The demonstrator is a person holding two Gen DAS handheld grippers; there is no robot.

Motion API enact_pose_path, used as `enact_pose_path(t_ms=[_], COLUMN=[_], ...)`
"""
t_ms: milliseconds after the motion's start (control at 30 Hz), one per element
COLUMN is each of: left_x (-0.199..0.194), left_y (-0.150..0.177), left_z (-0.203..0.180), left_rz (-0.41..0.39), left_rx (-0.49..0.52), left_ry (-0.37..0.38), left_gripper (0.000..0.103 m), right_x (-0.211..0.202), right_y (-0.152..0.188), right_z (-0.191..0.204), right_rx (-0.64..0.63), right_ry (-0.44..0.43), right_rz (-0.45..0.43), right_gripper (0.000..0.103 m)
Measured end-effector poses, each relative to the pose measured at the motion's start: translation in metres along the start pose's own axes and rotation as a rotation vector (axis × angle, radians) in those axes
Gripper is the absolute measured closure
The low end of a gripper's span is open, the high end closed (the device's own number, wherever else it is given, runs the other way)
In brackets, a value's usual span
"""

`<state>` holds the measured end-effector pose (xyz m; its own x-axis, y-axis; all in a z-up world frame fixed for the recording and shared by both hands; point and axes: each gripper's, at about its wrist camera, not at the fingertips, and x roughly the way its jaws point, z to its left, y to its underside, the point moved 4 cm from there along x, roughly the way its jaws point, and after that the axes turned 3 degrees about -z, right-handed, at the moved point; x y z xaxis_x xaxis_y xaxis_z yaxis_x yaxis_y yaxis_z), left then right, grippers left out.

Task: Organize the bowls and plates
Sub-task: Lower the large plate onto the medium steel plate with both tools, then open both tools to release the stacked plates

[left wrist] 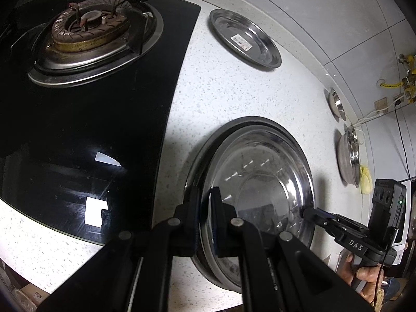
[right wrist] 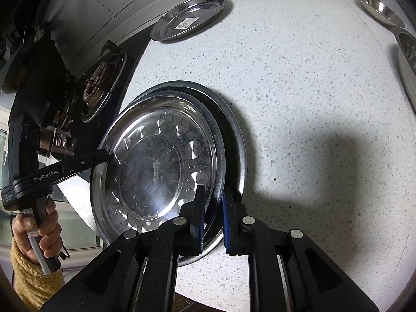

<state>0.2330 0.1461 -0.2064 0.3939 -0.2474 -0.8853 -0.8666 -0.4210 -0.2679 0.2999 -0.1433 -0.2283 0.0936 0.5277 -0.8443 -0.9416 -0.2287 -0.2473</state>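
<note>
A steel plate [right wrist: 156, 166] sits tilted over a second, slightly larger steel plate [right wrist: 238, 140] that lies on the speckled white surface [right wrist: 299, 91], just beside the black glass hob [left wrist: 85, 119]. Both grippers have the upper plate by its rim, on opposite sides. The left gripper [left wrist: 205, 223] comes in from the hob side; its jaws are drawn nearly together with the rim running between the blue pads. The right gripper [right wrist: 212, 221] reaches in from the other side, its jaws narrowly parted with the rim between them; whether both pads press on the metal cannot be told from its own camera. In the left wrist view the right gripper's tips meet on the far rim, and the right hand [left wrist: 364, 275] wraps the handle low at the frame edge. In the right wrist view the left hand [right wrist: 39, 223], in a yellow knitted sleeve [right wrist: 31, 280], grips its handle with the tool slanting up toward the plate.

Farther off, a labelled steel plate [left wrist: 244, 39] lies alone near the wall. A small steel bowl [left wrist: 336, 102] and a larger steel bowl [left wrist: 349, 153] stand well apart from the stack, near the wall.

Only the left wrist view shows the gas burner [left wrist: 91, 31] from above, the yellow gas fittings [left wrist: 408, 78] and a wall socket [left wrist: 381, 104]. Only the right wrist view shows the lower plate's rim clearly offset from the upper one.
</note>
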Motion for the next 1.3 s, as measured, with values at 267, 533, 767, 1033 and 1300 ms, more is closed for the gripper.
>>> enact_pose_path(t_ms=[267, 533, 767, 1033, 1300], left_x=[-0.002, -0.013, -0.031, -0.040, -0.030], left_y=[-0.001, -0.007, -0.018, -0.045, -0.109], left_z=[0.000, 0.003, -0.003, -0.014, -0.032], left_rz=[-0.013, -0.033, -0.090, -0.128, -0.123], left_rx=[0.004, -0.012, 0.003, 0.025, -0.003], left_ry=[-0.009, 0.001, -0.004, -0.018, -0.023], left_gripper=[0.096, 0.096, 0.094, 0.060, 0.053], right_x=[-0.002, 0.001, -0.016, -0.048, -0.051], right_y=[-0.004, -0.003, -0.009, -0.037, -0.100], right_z=[0.001, 0.004, 0.008, 0.010, 0.008], right_rx=[-0.012, -0.028, -0.085, -0.134, -0.124], right_ry=[0.025, 0.035, 0.082, 0.140, 0.110], right_rz=[-0.020, -0.015, -0.065, -0.170, -0.204], right_gripper=[0.091, 0.091, 0.088, 0.044, 0.028])
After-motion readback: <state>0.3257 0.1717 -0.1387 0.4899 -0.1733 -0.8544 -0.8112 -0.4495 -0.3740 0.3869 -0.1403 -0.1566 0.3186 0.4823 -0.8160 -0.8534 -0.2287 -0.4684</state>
